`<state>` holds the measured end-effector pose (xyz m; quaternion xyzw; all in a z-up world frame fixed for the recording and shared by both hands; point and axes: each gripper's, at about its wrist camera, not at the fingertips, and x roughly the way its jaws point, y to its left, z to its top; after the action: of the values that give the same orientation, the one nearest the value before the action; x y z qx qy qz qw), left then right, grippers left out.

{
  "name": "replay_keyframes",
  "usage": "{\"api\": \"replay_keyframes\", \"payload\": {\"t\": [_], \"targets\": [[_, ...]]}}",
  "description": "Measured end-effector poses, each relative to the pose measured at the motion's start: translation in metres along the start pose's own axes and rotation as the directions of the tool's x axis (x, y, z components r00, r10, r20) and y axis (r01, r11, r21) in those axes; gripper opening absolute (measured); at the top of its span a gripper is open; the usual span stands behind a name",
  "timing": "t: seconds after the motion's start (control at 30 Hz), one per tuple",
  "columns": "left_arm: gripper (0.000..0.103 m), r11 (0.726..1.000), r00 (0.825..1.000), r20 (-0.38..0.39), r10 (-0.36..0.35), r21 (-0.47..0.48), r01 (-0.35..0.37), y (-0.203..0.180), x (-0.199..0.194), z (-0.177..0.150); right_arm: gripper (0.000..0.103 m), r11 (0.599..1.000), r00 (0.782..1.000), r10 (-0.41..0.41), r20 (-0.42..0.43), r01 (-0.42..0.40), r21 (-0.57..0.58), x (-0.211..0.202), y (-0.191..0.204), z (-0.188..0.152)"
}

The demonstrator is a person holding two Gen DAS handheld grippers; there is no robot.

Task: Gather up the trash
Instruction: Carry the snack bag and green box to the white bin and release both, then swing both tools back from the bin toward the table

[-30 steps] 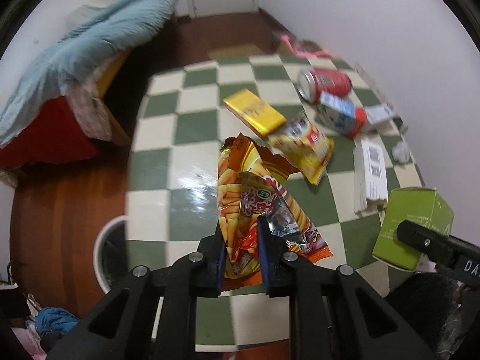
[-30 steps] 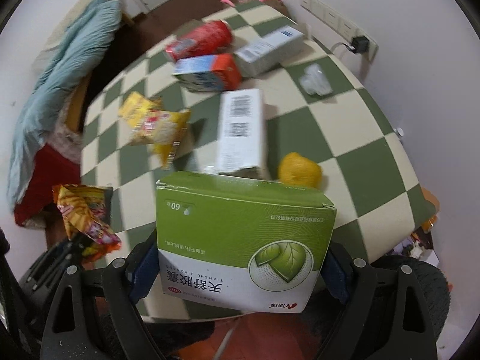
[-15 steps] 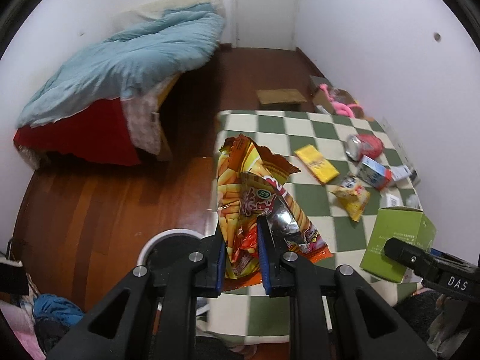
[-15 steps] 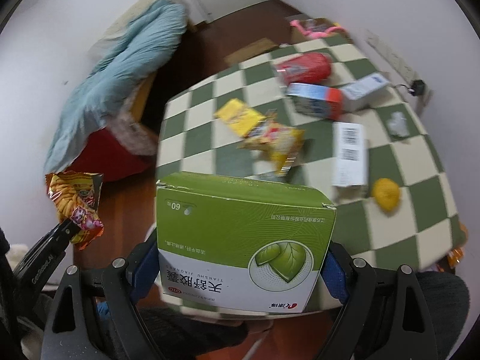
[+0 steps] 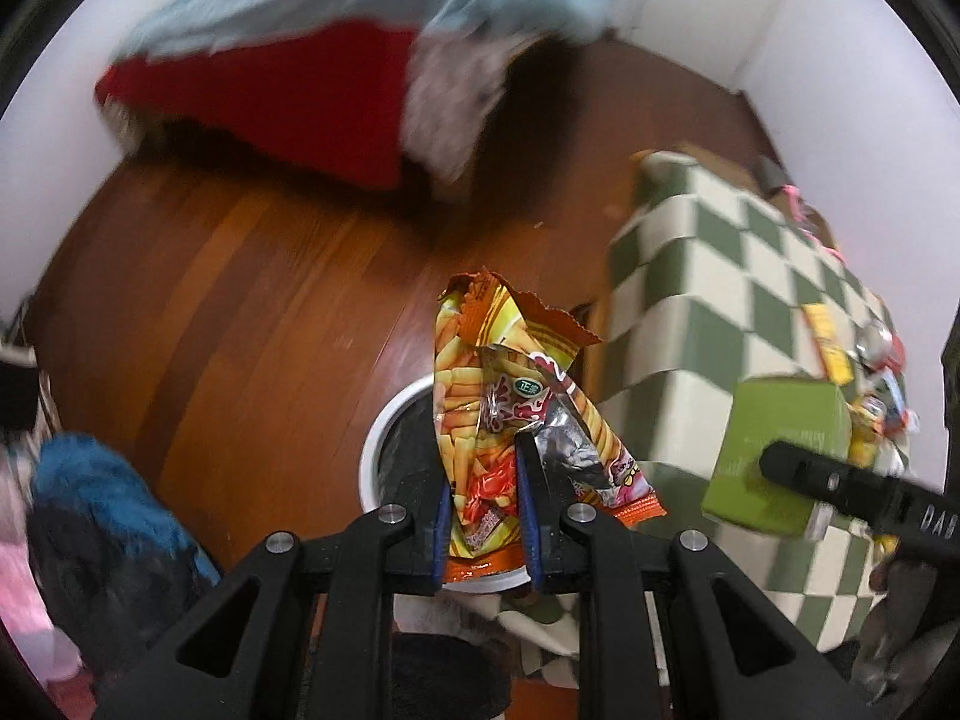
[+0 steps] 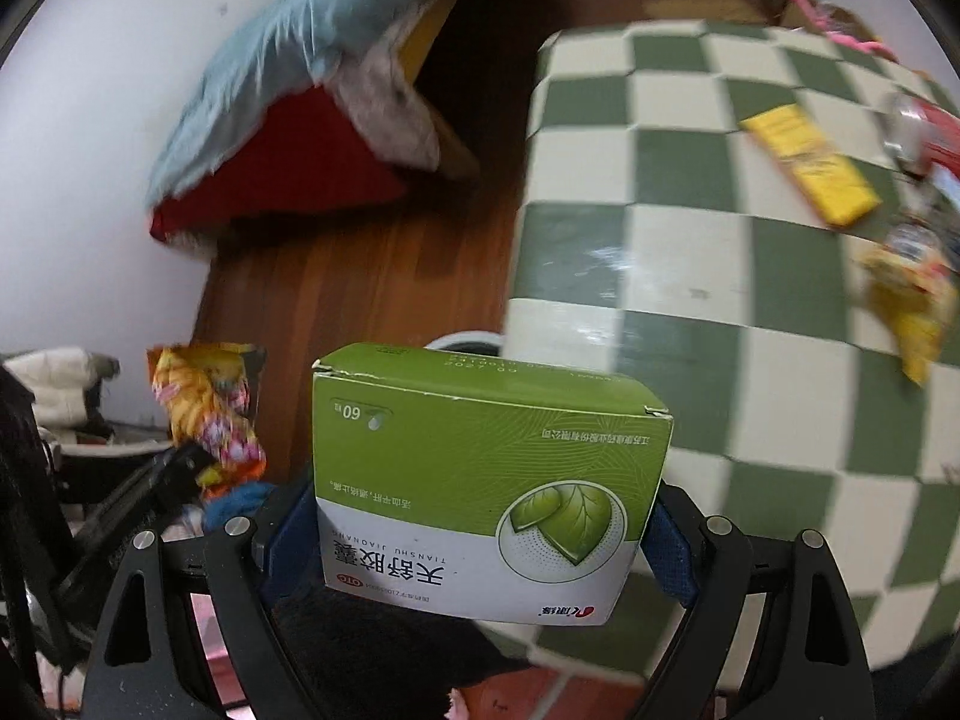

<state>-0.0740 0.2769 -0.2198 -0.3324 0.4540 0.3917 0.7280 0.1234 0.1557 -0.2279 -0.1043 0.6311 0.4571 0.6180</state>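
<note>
The torn snack bag point(image 5: 510, 420) is pinched between the fingers of the left gripper point(image 5: 482, 516), hanging right over the white-rimmed bin point(image 5: 384, 438) on the wood floor point(image 5: 240, 312). The green box point(image 6: 486, 480) is clamped between the pads of the right gripper point(image 6: 480, 540), held off the table's edge with the bin partly hidden behind it. Neither piece is in the bin yet, so both drops are pending; the bag looks closer to release. Much is left on the checkered table point(image 6: 690, 240): a yellow packet point(image 6: 810, 168), a red can point(image 6: 918, 132), a crumpled yellow wrapper point(image 6: 912, 306), and other pieces too blurred to name.
</note>
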Motion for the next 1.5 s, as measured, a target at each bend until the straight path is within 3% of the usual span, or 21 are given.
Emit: {"api": "replay_keyframes", "payload": {"t": [0.23,0.3,0.33,0.37,0.47,0.53,0.7,0.9,1.03,1.13,1.5], "targets": [[0.023,0.987,0.99,-0.115,-0.08,-0.15,0.063,0.041,0.053,-0.002,0.091,0.996,0.986,-0.043,-0.163,0.03,-0.08,0.089,0.037,0.04],[0.043,0.978,0.986,-0.136,-0.1,-0.194,0.073,0.049,0.061,-0.001,0.092,0.994,0.978,-0.06,-0.2,0.04,-0.102,0.107,0.046,0.045],[0.068,0.975,0.985,-0.14,-0.101,-0.209,0.07,0.053,0.062,0.0,0.093,0.993,0.975,-0.064,-0.213,0.043,-0.106,0.113,0.048,0.047],[0.085,0.973,0.985,-0.14,-0.101,-0.221,0.068,0.056,0.062,0.001,0.093,0.993,0.969,-0.075,-0.236,0.051,-0.106,0.123,0.052,0.049],[0.087,0.97,0.988,-0.139,-0.071,-0.24,0.036,0.07,0.055,0.001,0.096,0.992,0.956,-0.095,-0.277,0.068,-0.106,0.138,0.058,0.052],[0.096,0.971,0.99,-0.137,-0.031,-0.239,-0.003,0.079,0.049,0.002,0.102,0.992,0.954,-0.093,-0.284,0.064,-0.109,0.141,0.061,0.053],[0.096,0.973,0.989,-0.084,0.121,-0.187,-0.135,0.088,0.024,-0.002,0.103,0.99,0.958,-0.106,-0.266,0.076,-0.122,0.139,0.063,0.058],[0.096,0.967,0.973,-0.062,0.223,-0.108,-0.229,0.076,0.015,-0.013,0.103,0.946,0.947,-0.258,-0.19,0.208,-0.249,0.119,0.079,0.032],[0.096,0.968,0.971,-0.063,0.231,-0.081,-0.236,0.066,0.01,-0.021,0.103,0.913,0.93,-0.33,-0.16,0.271,-0.306,0.109,0.079,0.011],[0.096,0.969,0.97,-0.05,0.238,-0.062,-0.241,0.06,-0.001,-0.027,0.103,0.91,0.928,-0.335,-0.16,0.275,-0.311,0.103,0.075,-0.003],[0.096,0.972,0.972,0.041,0.233,-0.028,-0.232,0.037,-0.06,-0.042,0.103,0.93,0.958,-0.27,-0.093,0.235,-0.281,0.045,0.076,-0.036]]}}
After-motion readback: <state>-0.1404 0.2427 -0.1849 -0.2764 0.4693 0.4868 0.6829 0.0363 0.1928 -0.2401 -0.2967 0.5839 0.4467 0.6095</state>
